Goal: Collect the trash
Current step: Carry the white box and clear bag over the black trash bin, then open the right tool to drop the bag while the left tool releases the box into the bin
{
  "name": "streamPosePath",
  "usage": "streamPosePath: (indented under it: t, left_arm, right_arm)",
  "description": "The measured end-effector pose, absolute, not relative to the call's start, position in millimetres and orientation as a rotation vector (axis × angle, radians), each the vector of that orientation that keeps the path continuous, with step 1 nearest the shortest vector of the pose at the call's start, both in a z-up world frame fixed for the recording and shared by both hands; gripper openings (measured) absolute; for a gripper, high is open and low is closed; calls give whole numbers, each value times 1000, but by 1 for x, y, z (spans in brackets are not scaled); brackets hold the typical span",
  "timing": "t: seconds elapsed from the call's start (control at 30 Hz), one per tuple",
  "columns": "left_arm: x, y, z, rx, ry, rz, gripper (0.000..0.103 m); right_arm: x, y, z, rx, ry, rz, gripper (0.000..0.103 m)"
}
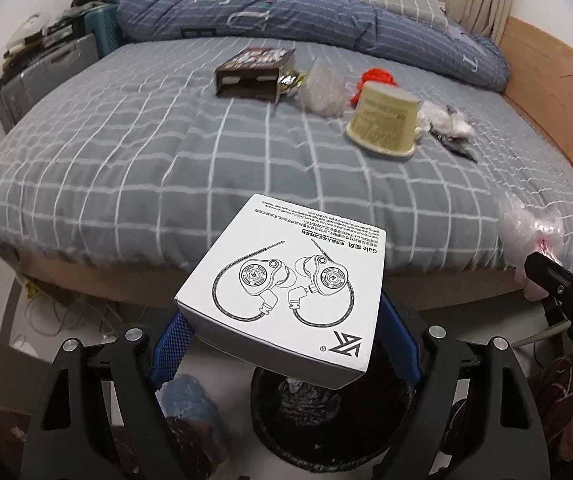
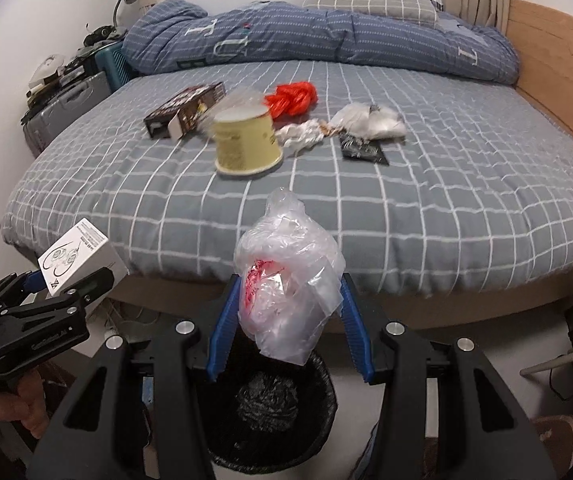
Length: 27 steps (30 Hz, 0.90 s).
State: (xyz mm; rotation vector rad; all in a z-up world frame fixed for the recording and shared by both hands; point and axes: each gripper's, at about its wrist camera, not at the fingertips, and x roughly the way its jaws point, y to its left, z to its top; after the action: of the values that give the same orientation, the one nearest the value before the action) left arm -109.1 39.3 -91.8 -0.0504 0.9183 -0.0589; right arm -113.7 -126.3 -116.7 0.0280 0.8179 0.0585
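The left gripper (image 1: 286, 344) clamps a white earphone box (image 1: 286, 284) flat between its blue pads; the right gripper (image 2: 286, 328) pinches a crumpled clear plastic bag (image 2: 286, 276). Directly beneath both loads, closer than the bed, gapes the black-lined trash bin (image 2: 270, 404), so each drop looks straight down. More litter, including a yellow paper cup (image 2: 246, 142), lies well beyond on the checked bedspread (image 2: 446, 200).

The checked bed (image 2: 446, 208) carries a yellow cup (image 2: 246, 142), brown box (image 2: 184, 114), red bag (image 2: 292, 98) and duvet (image 2: 326, 40).

Matt cardboard box (image 1: 286, 284); crinkled glossy clear plastic bag (image 2: 290, 280); woven cloth bedsheet (image 1: 126, 168).
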Motion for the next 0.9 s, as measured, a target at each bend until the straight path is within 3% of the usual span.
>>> streamPosePath:
  t: [0.37, 0.9]
  left_arm:
    - [-143, 62, -122, -80, 994, -17, 80]
    - [-101, 62, -205, -54, 1119, -3, 80]
  right_arm:
    - [-125, -96, -155, 8, 911, 113, 46]
    - [-74, -79, -252, 19, 1118, 176, 47]
